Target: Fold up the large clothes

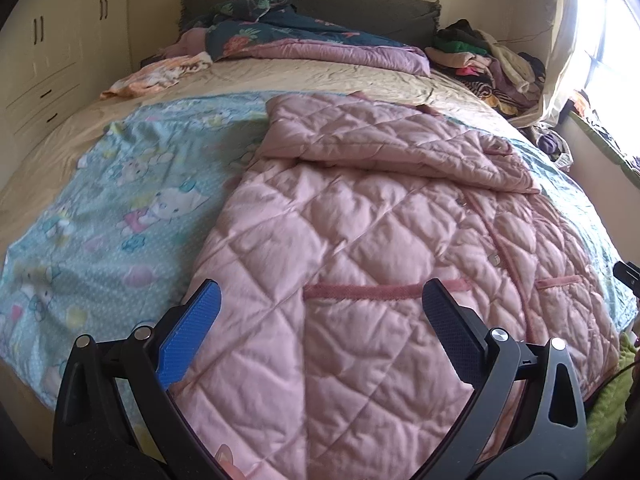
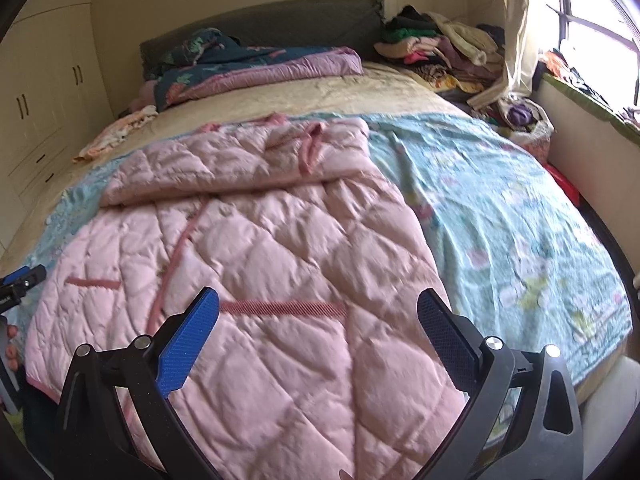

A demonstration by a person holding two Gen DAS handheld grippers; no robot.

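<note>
At bottom centre of the left wrist view: left gripper (image 1: 320, 300), blue-padded fingers spread wide, released, nothing between them; it hangs above the lower hem area of the pink quilted coat (image 1: 360, 240)

At bottom centre of the right wrist view: right gripper (image 2: 318, 308), likewise splayed and empty, over the same coat (image 2: 280, 248)

Coat: spread front-up across the middle of both frames, diamond stitching, darker pink pocket trim (image 2: 282, 309) between the right gripper's fingers; one sleeve (image 1: 380, 140) folded across the chest in the upper middle of the frame

Beneath the coat: light blue cartoon-print sheet (image 1: 120, 200), showing at left of the left wrist view and at right of the right wrist view (image 2: 520, 220)

Under that: beige bedspread (image 1: 300, 74), upper middle

Far end of bed: dark floral duvet with mauve lining (image 1: 304, 36), grey headboard (image 1: 360, 4)

Upper right: heap of mixed clothes (image 1: 488, 60) beside a bright window (image 1: 608, 32)

Upper left: cream wardrobe doors (image 1: 52, 40) with dark handles

Left edge of the right wrist view: part of the other gripper, blue tip (image 2: 20, 276)
</note>
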